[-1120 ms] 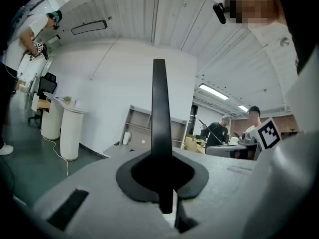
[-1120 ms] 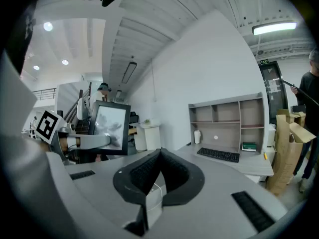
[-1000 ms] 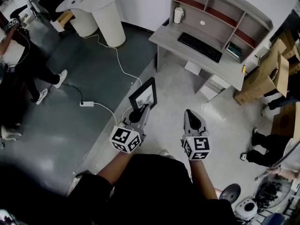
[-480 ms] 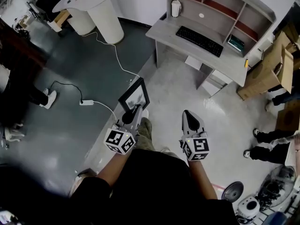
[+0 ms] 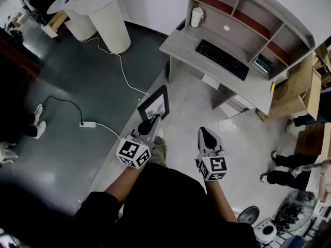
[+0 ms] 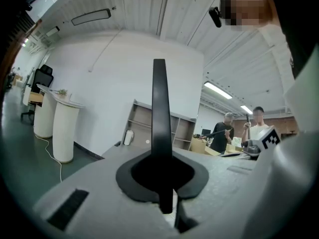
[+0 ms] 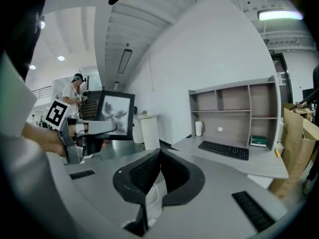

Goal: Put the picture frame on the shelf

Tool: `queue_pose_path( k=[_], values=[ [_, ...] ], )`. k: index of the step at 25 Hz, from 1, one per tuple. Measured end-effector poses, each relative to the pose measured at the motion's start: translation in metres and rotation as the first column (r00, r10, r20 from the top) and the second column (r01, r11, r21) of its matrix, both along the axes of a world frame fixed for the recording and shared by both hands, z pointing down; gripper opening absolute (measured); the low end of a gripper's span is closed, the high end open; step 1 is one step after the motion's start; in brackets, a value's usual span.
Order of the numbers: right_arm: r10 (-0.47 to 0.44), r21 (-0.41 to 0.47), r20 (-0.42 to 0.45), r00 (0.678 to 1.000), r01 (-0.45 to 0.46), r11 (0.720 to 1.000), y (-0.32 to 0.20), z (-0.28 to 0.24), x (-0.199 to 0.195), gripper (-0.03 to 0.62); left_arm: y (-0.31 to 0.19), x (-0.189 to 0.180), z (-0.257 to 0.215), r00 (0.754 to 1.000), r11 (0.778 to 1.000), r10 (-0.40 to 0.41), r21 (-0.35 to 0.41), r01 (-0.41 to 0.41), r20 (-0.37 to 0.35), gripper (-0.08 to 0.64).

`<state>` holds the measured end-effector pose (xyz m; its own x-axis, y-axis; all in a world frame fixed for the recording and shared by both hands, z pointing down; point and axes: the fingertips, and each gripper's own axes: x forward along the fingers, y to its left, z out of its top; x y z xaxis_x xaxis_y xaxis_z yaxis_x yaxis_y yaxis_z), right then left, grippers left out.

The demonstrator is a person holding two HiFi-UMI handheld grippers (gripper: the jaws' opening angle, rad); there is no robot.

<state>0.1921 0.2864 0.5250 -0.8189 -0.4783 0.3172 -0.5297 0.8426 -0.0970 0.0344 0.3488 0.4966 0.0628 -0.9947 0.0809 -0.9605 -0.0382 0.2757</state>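
Observation:
The black picture frame (image 5: 154, 103), with a grey print, is held upright above the floor by my left gripper (image 5: 150, 125), shut on its lower edge. In the left gripper view the frame (image 6: 159, 108) shows edge-on, pinched between the dark pads. My right gripper (image 5: 206, 134) is shut with nothing in it, level with the left and to its right. From the right gripper (image 7: 157, 156) view the frame (image 7: 115, 114) hangs at the left. The grey desk's shelf unit (image 5: 243, 19) stands ahead, its compartments (image 7: 234, 111) mostly bare.
A black keyboard (image 5: 222, 59) and a white canister (image 5: 196, 17) sit on the desk (image 5: 181, 40). Cardboard boxes (image 5: 297, 89) stand right of it. A white round table (image 5: 103, 9) and a power cable (image 5: 85, 123) are at the left. People's legs (image 5: 282, 169) show at right.
The frame stays in my left gripper. The person has stepped on and the view has swung, so the desk sits a little differently. Both grippers keep their places relative to each other.

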Motion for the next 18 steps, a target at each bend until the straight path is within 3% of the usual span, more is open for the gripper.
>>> queue_pose_path(
  k=[6,10,18],
  values=[
    [-0.031,0.008,-0.052,0.998,0.032,0.999,-0.053,-0.002,-0.096,0.012,-0.047,-0.086,0.011,1.000,1.000,0.016,-0.025,-0.016,-0.005,0.025],
    [-0.044,0.043,-0.056,0.997,0.046,0.998,-0.083,-0.021,-0.153,0.012,-0.073,-0.125,0.010,0.997,0.996,0.080,-0.037,-0.080,-0.002,0.025],
    [0.015,0.057,-0.089,0.996,-0.010,0.998,-0.133,-0.016,-0.219,0.012,-0.119,-0.204,0.015,0.987,0.988,0.152,-0.020,-0.153,-0.057,0.025]
  ],
)
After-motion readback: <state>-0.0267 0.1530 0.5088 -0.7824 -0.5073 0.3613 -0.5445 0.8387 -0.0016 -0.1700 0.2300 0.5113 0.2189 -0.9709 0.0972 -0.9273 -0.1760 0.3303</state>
